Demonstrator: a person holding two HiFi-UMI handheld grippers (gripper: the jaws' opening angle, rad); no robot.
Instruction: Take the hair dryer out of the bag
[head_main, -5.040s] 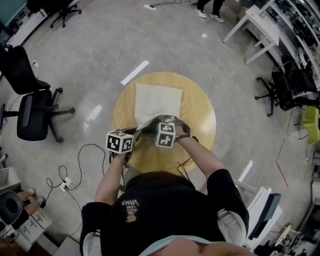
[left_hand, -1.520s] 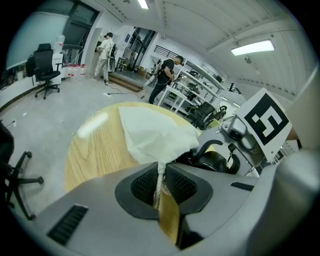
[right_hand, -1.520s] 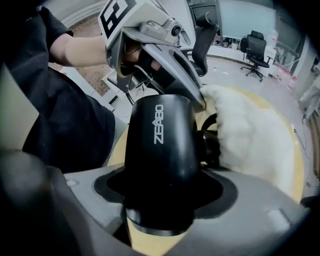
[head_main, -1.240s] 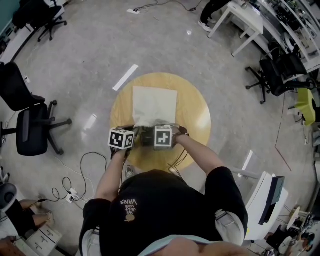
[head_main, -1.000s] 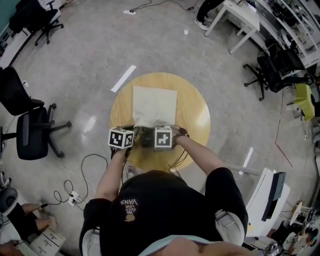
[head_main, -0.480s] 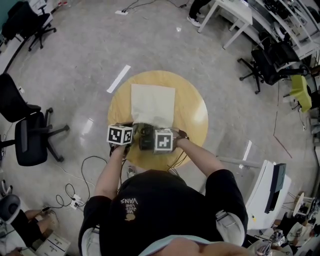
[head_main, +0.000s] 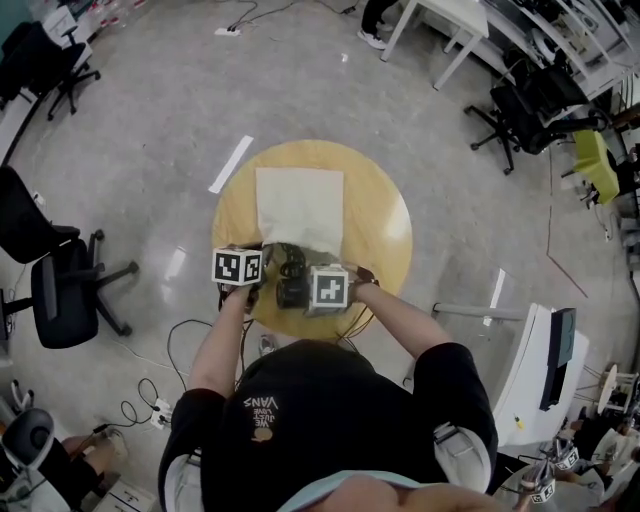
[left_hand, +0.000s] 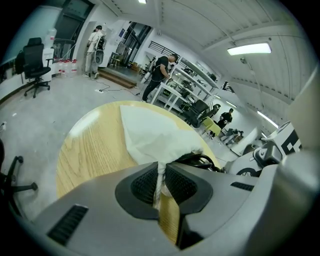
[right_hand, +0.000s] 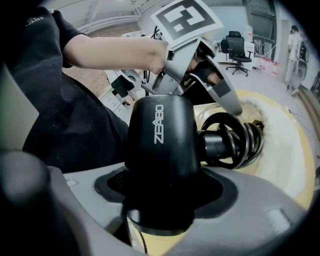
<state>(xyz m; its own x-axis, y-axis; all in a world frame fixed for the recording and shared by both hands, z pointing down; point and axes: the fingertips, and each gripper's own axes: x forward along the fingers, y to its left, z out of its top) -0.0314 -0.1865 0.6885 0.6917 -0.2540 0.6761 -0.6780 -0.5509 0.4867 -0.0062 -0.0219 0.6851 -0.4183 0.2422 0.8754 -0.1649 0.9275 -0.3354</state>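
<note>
A white cloth bag (head_main: 298, 203) lies flat on the round wooden table (head_main: 385, 225), its mouth toward me. My left gripper (head_main: 240, 270) is shut on the bag's near edge; in the left gripper view the cloth (left_hand: 155, 135) is pinched between the pads (left_hand: 145, 184). My right gripper (head_main: 328, 287) is shut on the black hair dryer (right_hand: 159, 145), whose barrel fills the gap between the jaws. The dryer (head_main: 292, 289) sits at the bag's mouth, between the two grippers. Its coiled black cord (right_hand: 234, 137) trails back into the bag opening.
The table's near edge (head_main: 300, 330) is just below the grippers. Black office chairs (head_main: 55, 290) stand on the floor to the left and another (head_main: 525, 105) at the upper right. Cables (head_main: 150, 400) lie on the floor at lower left. A white desk (head_main: 440, 25) stands at the far side.
My right gripper has drawn the hair dryer a little toward me, away from the bag's mouth. The left gripper keeps its hold on the bag's edge in the same place.
</note>
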